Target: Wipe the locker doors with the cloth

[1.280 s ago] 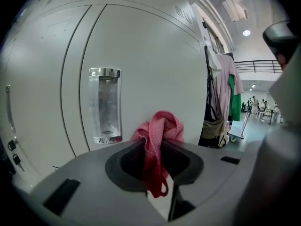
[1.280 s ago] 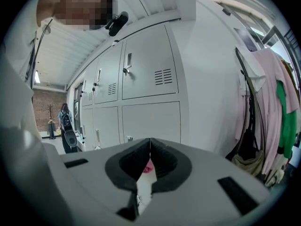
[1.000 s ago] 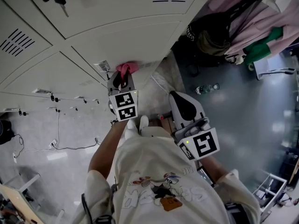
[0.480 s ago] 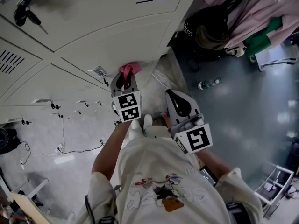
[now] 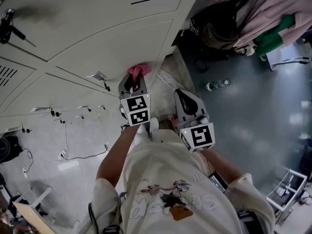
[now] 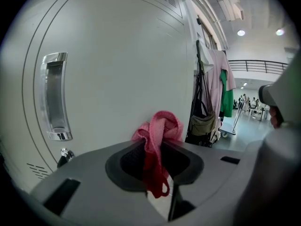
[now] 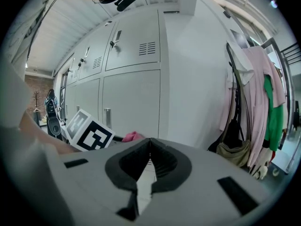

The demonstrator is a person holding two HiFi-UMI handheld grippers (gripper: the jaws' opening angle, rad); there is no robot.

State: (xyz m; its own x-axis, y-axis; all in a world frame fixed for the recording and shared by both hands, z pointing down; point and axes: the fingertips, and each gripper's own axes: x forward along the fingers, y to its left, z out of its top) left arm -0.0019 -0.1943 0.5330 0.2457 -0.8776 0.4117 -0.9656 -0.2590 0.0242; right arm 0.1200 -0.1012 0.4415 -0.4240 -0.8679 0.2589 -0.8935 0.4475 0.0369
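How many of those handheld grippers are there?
2. The left gripper, shut on a pink cloth, points at the locker door. The right gripper, shut and empty, is just to its right. No others show.

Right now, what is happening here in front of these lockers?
A person holds a gripper in each hand. The left gripper is shut on a crumpled pink cloth and holds it up close to a pale grey metal locker door, to the right of its shiny handle. Whether the cloth touches the door is unclear. The right gripper is shut and empty.
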